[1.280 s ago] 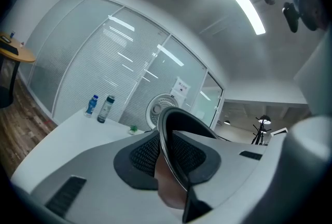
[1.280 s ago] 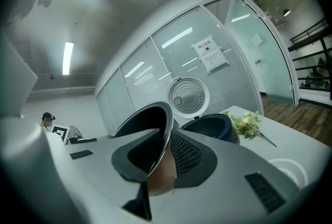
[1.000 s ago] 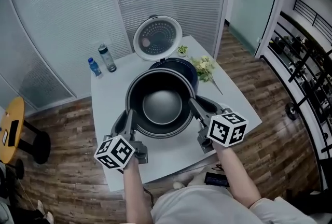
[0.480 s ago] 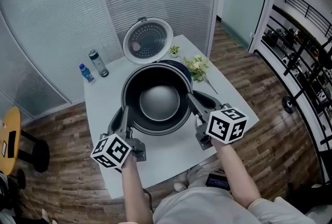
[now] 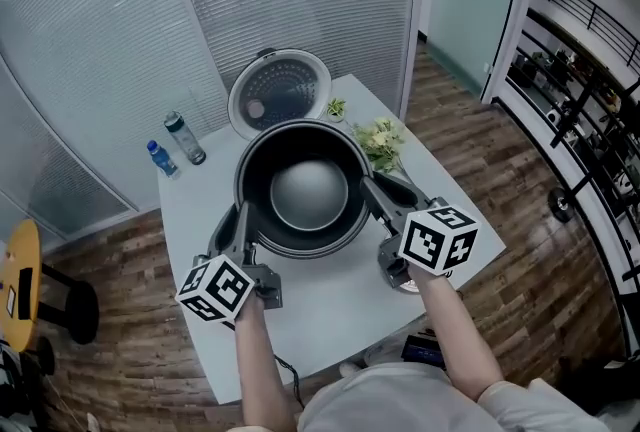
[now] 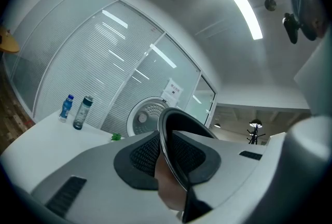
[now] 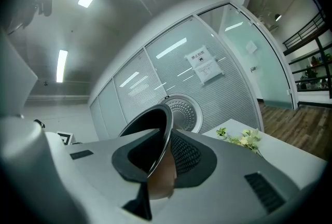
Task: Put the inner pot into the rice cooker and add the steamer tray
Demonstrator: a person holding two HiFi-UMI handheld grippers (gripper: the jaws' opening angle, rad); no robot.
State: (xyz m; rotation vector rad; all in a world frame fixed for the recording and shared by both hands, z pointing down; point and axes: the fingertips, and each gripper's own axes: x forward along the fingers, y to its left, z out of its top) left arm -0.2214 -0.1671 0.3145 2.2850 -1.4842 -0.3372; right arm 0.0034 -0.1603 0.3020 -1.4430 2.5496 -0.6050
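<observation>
While viewed from the head, the inner pot (image 5: 303,192) sits between left tool (image 5: 238,228) and right tool (image 5: 380,198), before the rice cooker's open lid (image 5: 278,92). Left gripper view: pads pinch the pot rim. Right gripper view: rim likewise clamped.

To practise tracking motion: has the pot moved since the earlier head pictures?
Yes. The pot has moved up the picture towards the open lid, closing the gap seen between them earlier.

Our left gripper (image 5: 243,228) and right gripper (image 5: 377,195) are grey shells with black dimpled pads (image 6: 145,154). Each carries a white cube (image 5: 438,240) printed with black square markers. We wear a pale top (image 5: 390,398).
</observation>
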